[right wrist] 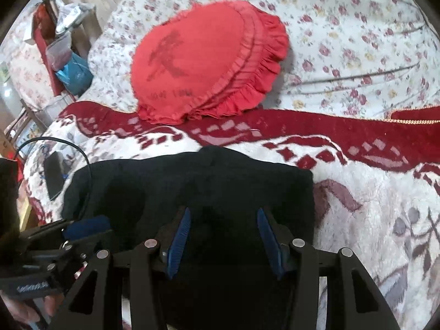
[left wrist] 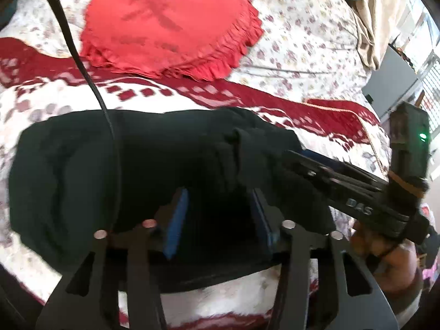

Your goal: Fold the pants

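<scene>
Both grippers are pointed steeply downward; the left gripper point(left wrist: 220, 192) and the right gripper point(right wrist: 222, 211) are held with jaws parted, nothing clamped

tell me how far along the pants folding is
Done: the black pants lie as a compact folded bundle on the blanket. In hand: right gripper at a bunched edge, grip unclear; left gripper open above. Remaining: probably flatten that edge, withdraw.

Pants point(right wrist: 192, 187) black; cushion point(right wrist: 203, 60) red, frilled; blanket point(right wrist: 371, 206) white with dark-red pattern; bedspread point(right wrist: 343, 27) floral.
</scene>
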Demonstrator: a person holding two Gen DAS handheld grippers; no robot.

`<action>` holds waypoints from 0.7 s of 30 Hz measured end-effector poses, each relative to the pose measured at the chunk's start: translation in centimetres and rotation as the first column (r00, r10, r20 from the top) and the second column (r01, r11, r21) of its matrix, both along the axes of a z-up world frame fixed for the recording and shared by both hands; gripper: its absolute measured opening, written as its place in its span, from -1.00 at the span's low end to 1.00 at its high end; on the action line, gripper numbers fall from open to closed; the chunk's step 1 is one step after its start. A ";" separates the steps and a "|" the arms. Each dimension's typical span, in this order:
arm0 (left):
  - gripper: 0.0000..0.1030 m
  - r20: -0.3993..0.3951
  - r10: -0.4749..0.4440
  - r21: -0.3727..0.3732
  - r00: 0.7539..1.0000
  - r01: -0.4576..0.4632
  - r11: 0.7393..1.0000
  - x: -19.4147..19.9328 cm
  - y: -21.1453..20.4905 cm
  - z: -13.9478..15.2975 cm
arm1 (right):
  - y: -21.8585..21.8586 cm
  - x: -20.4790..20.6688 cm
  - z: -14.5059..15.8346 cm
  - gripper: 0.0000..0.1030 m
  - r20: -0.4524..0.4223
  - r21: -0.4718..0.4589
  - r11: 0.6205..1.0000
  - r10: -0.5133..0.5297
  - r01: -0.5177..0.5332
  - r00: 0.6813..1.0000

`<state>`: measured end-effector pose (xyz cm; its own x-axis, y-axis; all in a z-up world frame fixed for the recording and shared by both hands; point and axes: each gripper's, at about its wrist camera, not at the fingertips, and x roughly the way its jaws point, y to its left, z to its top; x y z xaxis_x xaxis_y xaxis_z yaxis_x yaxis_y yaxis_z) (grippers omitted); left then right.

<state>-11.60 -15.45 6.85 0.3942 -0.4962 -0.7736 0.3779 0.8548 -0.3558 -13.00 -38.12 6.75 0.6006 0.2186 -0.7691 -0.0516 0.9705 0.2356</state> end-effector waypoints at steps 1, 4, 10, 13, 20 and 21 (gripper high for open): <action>-0.09 0.006 0.007 0.005 1.000 -0.007 1.000 -0.1 0.4 0.1 | 0.6 -0.4 0.3 -0.04 0.009 -0.003 1.000 0.012 -0.012 1.000; -0.09 0.037 0.038 0.041 0.999 -0.040 0.998 -0.5 1.7 0.4 | 2.2 -1.1 0.7 -0.04 0.042 -0.028 0.999 0.028 -0.027 0.999; -0.09 0.070 0.089 0.072 0.994 -0.094 0.993 -1.0 3.7 0.9 | 5.9 -1.0 -2.9 -0.04 -0.044 -0.098 0.992 0.077 -0.081 0.996; -0.09 0.086 0.105 0.081 0.991 -0.112 0.990 -1.1 4.3 1.2 | 6.2 -1.3 -2.6 -0.04 -0.037 -0.110 0.991 0.077 -0.081 0.996; -0.04 0.101 0.135 0.091 0.986 -0.144 0.985 -1.2 5.5 1.5 | 6.1 -0.7 0.2 -0.04 0.018 -0.119 0.991 0.064 -0.062 0.998; -0.04 0.102 0.138 0.093 0.985 -0.147 0.985 -1.3 5.6 1.5 | 6.1 -0.3 0.3 -0.04 0.018 -0.123 0.991 0.058 -0.055 0.998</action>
<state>-12.86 -9.85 8.34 0.5296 -0.3519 -0.7718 0.2777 0.9317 -0.2343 -13.34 -31.98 7.01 0.6070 0.1577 -0.7789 -0.1110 0.9873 0.1134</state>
